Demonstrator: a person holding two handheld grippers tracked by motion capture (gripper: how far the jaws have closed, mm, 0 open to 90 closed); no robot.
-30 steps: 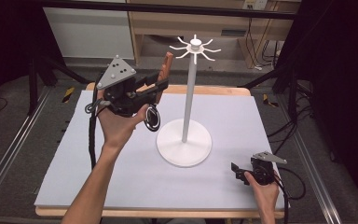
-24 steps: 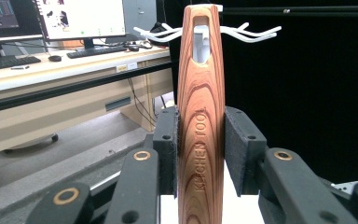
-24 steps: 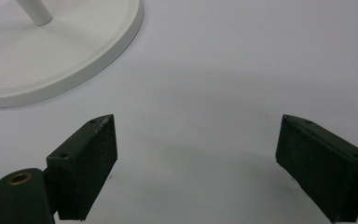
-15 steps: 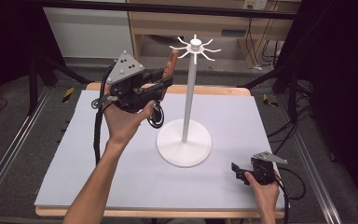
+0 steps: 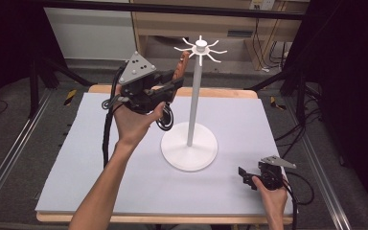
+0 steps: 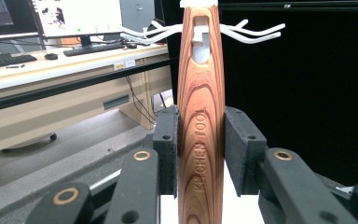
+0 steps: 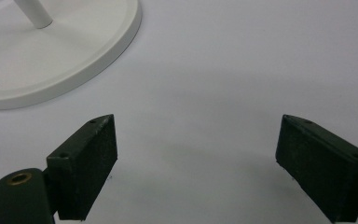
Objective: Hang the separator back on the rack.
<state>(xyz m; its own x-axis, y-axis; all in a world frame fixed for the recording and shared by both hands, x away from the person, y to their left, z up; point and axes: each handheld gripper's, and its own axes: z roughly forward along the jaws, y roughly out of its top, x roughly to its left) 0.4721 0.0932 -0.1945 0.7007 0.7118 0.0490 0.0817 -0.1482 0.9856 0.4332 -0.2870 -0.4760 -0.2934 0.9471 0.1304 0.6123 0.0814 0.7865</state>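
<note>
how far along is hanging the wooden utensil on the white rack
Done: the left gripper is shut on the wooden handle and has it raised to the rack's hooks. In hand: lining the handle's hole up with a hook. Left: hooking it and letting go. The right gripper rests open on the table.

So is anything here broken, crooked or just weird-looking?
Nothing stands out. The white hook stand is upright on the table. The left gripper grips a wooden kitchen tool handle squarely, its hanging hole close to the hooks. The right gripper rests open and empty.
</note>
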